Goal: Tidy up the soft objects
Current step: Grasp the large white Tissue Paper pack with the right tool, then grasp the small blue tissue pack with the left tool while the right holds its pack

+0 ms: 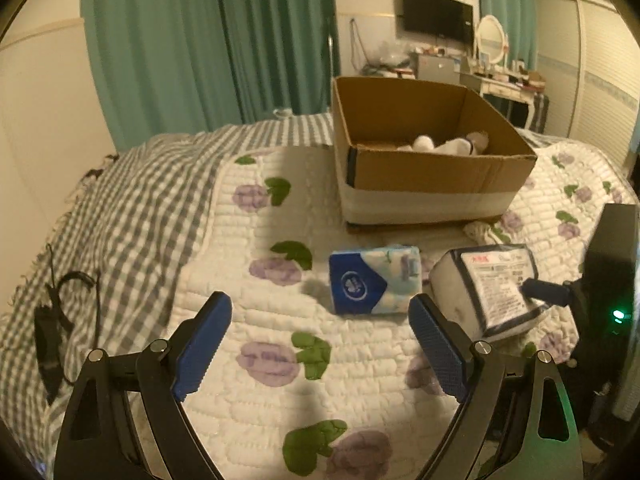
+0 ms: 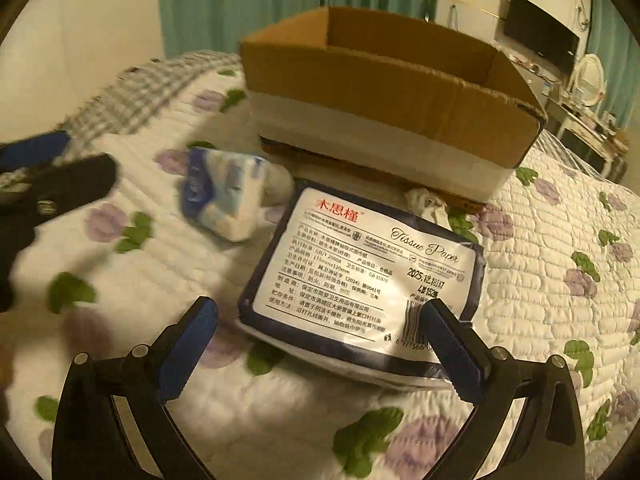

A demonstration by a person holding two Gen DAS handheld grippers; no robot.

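An open cardboard box stands on the bed and holds white soft things. In front of it lie a blue-and-white tissue pack and a larger navy-edged tissue paper pack. My left gripper is open and empty, just short of the blue pack. My right gripper is open, with its fingers at the near edge of the navy pack, tilted up off the quilt. The blue pack and the box also show in the right wrist view.
A white quilt with purple flowers covers the bed, with a grey checked blanket to the left. A black strap lies on the blanket. A small crumpled white thing lies by the box's front. A dresser with a mirror stands behind.
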